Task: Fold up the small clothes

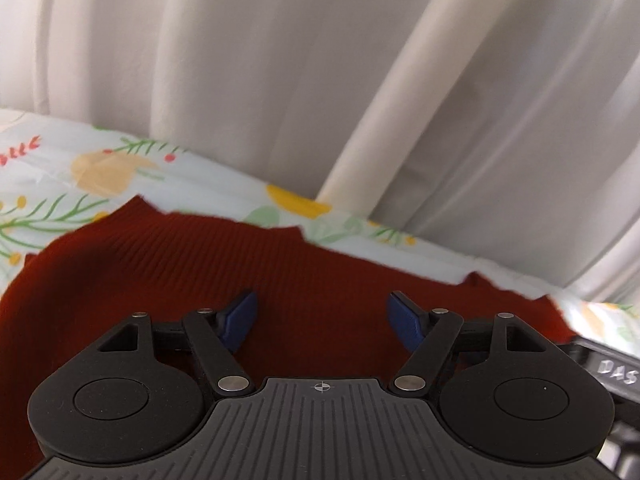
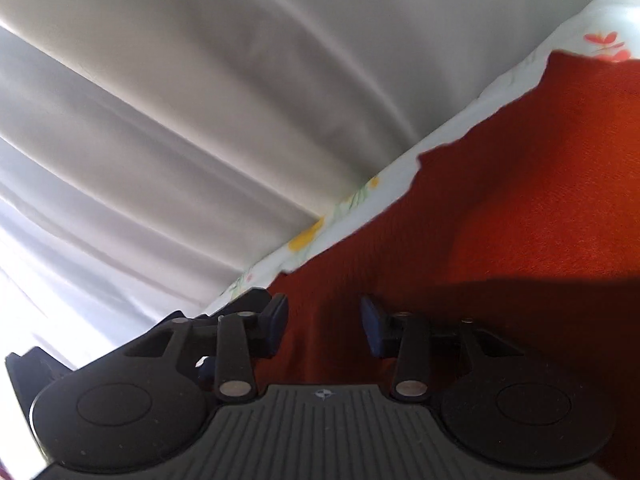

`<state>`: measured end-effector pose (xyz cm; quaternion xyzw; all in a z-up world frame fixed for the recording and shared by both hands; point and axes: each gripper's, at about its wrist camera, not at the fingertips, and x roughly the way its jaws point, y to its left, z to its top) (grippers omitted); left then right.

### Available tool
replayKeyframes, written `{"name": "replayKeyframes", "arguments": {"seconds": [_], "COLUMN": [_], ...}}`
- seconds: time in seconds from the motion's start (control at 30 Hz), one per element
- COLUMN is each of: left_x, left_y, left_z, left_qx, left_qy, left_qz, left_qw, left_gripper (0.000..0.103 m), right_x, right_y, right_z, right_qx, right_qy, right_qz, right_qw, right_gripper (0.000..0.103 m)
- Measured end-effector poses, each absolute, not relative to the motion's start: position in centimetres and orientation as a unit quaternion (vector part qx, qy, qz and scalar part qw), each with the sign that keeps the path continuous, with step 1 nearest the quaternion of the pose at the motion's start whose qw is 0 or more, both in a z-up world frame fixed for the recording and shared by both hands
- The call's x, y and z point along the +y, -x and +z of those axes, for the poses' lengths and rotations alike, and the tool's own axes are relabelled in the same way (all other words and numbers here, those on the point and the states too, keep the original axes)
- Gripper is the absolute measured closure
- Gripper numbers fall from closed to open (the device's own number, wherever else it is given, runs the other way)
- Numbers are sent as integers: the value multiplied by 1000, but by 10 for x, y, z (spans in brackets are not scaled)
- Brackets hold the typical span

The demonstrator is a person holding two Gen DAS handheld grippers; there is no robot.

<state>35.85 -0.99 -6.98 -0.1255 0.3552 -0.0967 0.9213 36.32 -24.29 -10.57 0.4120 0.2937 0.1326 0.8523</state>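
Note:
A dark red ribbed knit garment [image 1: 224, 264] lies spread on a floral sheet [image 1: 100, 168]. My left gripper [image 1: 322, 312] is open, low over the garment, its blue pads apart with nothing between them. In the right wrist view the same red garment [image 2: 520, 200] fills the right side, its far edge jagged against the floral sheet [image 2: 312, 232]. My right gripper [image 2: 324, 320] is open just above the garment near that edge, empty. The other gripper's black body [image 1: 612, 372] shows at the right edge of the left wrist view.
A pale curtain [image 1: 320, 60] hangs in folds right behind the sheet's far edge and fills the upper half of both views, as in the right wrist view [image 2: 180, 100].

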Motion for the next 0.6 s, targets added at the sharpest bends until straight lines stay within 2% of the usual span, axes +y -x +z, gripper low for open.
{"name": "replayKeyframes", "arguments": {"seconds": [0.03,0.13,0.2,0.23,0.37,0.4,0.5,0.6], "left_x": [-6,1,5,6,7,8,15,25], "left_y": [-356,-355,-355,-354,-356,-355,-354,-349], "left_z": [-71,-72,-72,-72,-70,-70,-71,-69], "left_qx": [341,337,335,335,338,338,340,338], "left_qy": [128,128,128,129,115,111,104,96], "left_qz": [-94,-80,-72,-70,-63,-61,-52,-33], "left_qw": [927,930,930,931,932,933,933,936], "left_gripper": [26,26,26,26,26,26,26,27], "right_x": [-248,-276,-305,-318,-335,-329,-312,-305], "right_y": [-364,-358,-351,-346,-335,-336,-337,-337], "right_z": [-106,-99,-97,-96,-97,-96,-95,-95], "right_qx": [290,276,264,258,246,246,248,254], "right_qy": [-388,-288,-259,-252,-275,-260,-196,-171], "right_qz": [130,58,10,-15,-50,-51,-48,-49], "right_qw": [865,915,929,933,928,932,947,951], "right_gripper": [76,77,78,83,81,80,69,67]}}
